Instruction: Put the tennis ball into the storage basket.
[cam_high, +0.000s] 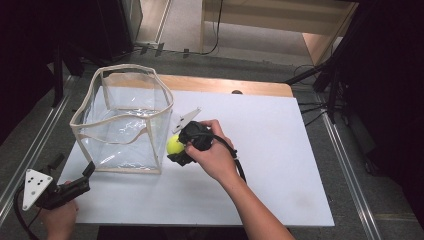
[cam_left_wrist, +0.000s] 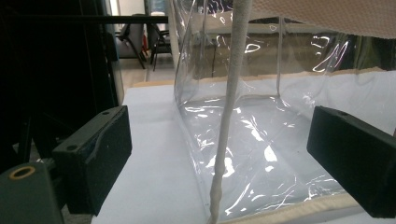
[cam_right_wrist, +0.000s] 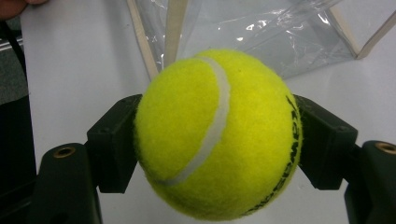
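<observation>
Both fingers of the right gripper (cam_high: 179, 150) were pressed on the tennis ball (cam_right_wrist: 218, 135), held just beside the clear bag (cam_high: 125, 120) above the surface (cam_high: 280, 150). Left gripper (cam_high: 85, 175) fingers stood open around the bag's corner seam. Lifting clear of the rim was judged essential.

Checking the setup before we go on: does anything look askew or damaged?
Only the clear bag: its soft walls are crinkled and its cream rim sags unevenly. The tennis ball looks intact and sits squarely in the right gripper.
</observation>
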